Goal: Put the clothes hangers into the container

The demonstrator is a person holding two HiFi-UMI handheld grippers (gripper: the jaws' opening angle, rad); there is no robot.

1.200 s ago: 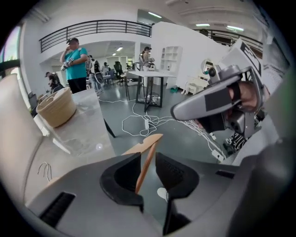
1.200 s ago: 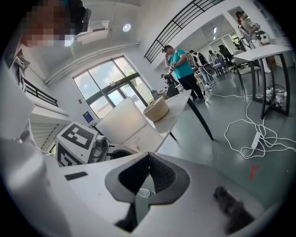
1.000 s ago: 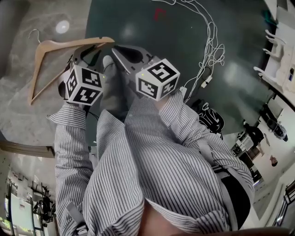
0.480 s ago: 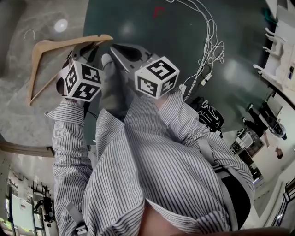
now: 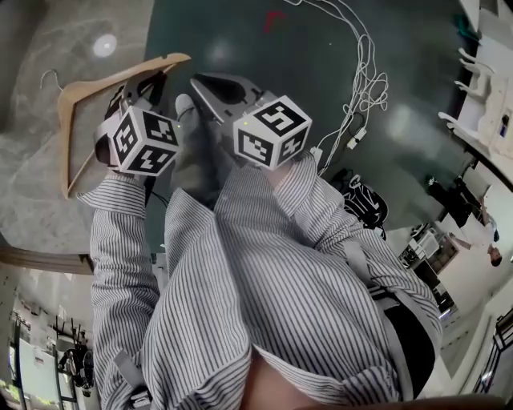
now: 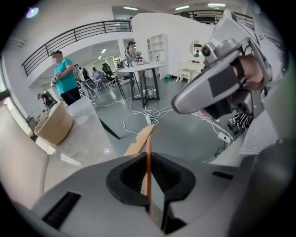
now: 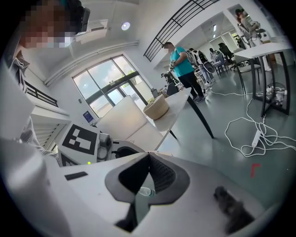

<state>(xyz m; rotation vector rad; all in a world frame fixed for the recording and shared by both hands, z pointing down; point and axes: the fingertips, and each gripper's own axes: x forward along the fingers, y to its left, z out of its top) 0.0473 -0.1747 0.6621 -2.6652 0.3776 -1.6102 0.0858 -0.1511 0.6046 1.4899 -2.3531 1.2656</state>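
Observation:
A wooden clothes hanger [image 5: 104, 80] with a metal hook lies partly over the grey marbled surface [image 5: 32, 184] at the upper left. My left gripper [image 5: 151, 82] is at its long bar. In the left gripper view the jaws are closing, and the thin bar [image 6: 141, 141] is pinched edge-on between them at the left gripper [image 6: 149, 159]. My right gripper [image 5: 198, 82] hovers just right of it with its jaws together and nothing between them [image 7: 148, 156]. A round woven basket [image 6: 53, 125] stands on the pale table, and it also shows in the right gripper view as a basket [image 7: 156, 107].
White cables and a power strip [image 5: 361, 72] trail over the dark green floor. A red mark [image 5: 272, 20] is on the floor ahead. A person in a teal shirt [image 6: 64, 78] stands beyond the basket table. A tall white table [image 6: 141, 69] stands farther back.
The left jaws have come together on the hanger's bar. The hanger has swung round, its right tip rising and its lower arm drawing in toward the gripper. The right gripper has barely moved.

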